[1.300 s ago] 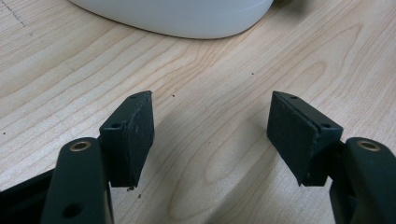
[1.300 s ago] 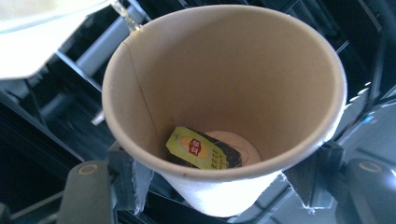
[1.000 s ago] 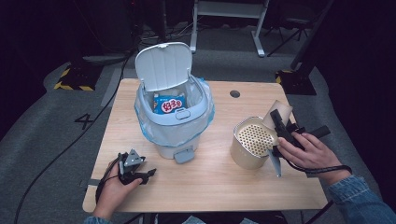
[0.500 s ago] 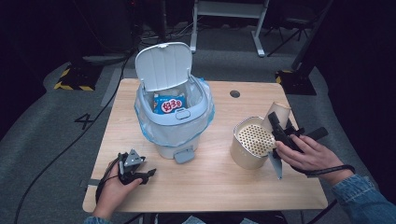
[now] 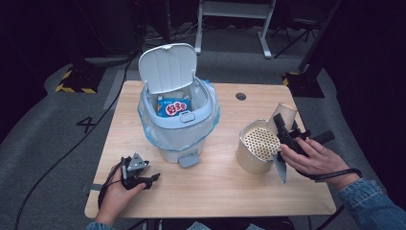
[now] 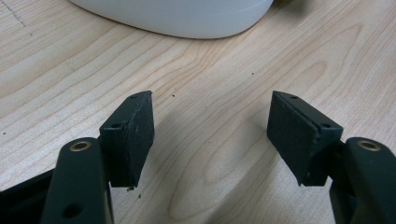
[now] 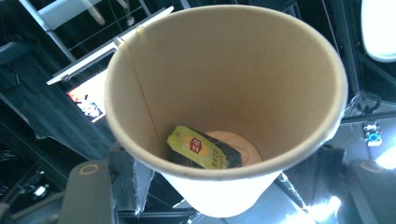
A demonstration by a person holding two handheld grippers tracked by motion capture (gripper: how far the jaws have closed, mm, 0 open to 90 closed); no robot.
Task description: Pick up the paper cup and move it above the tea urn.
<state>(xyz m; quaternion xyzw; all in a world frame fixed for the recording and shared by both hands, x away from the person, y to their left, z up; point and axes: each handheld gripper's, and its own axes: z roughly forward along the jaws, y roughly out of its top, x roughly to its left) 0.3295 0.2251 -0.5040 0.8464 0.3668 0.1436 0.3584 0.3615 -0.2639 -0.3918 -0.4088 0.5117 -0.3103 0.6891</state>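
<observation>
The light wooden tabletop (image 5: 215,191) carries a pale blue lidded plastic bin (image 5: 178,120) near its far left and a perforated metal canister (image 5: 256,146) near the right edge. Since the earlier frame, the right gripper (image 5: 282,125) has tipped its tan paper cup (image 7: 224,107) more upright above the canister; its 2 fingers (image 7: 128,177) stay clenched on the cup's base, mostly hidden. A yellow tea-bag packet (image 7: 201,149) lies inside. The left gripper (image 6: 210,135), near the front left corner, rests released, unmoved.
</observation>
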